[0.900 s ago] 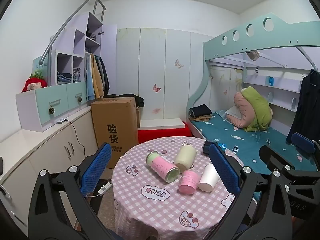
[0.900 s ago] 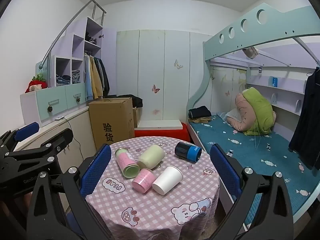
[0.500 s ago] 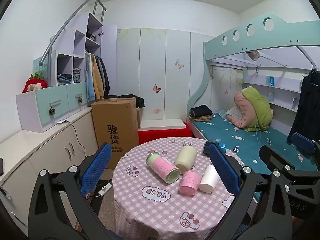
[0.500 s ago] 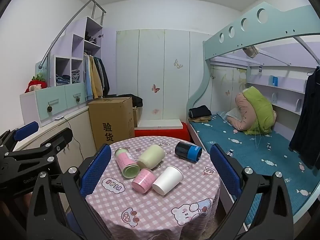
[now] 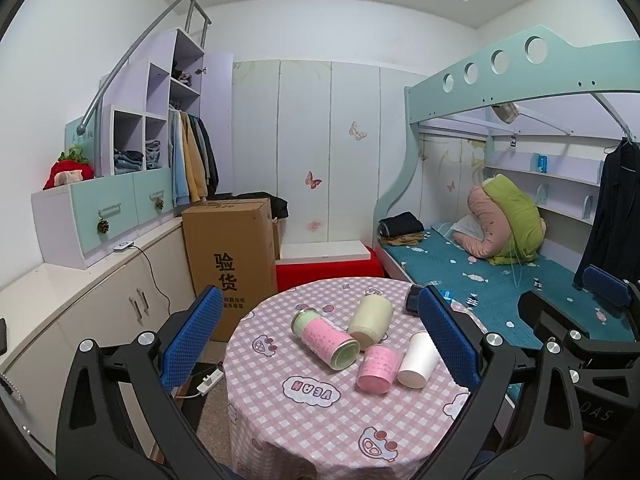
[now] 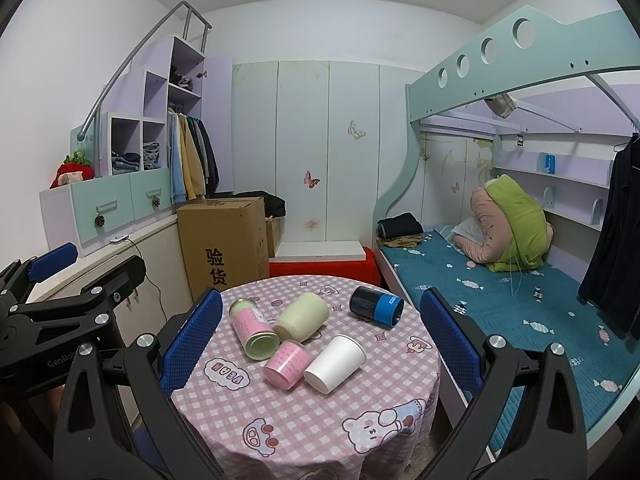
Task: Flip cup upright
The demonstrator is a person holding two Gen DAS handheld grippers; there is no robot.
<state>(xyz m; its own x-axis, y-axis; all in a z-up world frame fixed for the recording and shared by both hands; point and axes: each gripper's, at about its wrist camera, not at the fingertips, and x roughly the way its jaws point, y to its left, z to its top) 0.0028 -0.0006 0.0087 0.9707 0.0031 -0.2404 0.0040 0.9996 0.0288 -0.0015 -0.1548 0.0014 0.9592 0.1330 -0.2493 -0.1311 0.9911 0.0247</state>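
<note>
Several cups lie on their sides on a round table with a pink checked cloth: a tall pink and green cup, a pale green cup, a small pink cup, a white paper cup and a dark cup with a blue band. The left wrist view shows the same tall cup, small pink cup and white cup. My left gripper and right gripper are both open and empty, held back from the table's near side.
A cardboard box stands behind the table on the left beside low cabinets. A bunk bed runs along the right. A red platform lies behind the table. The left gripper's body shows at the right view's left edge.
Both views have shifted very slightly; the cups lie as before and both grippers stay open.
</note>
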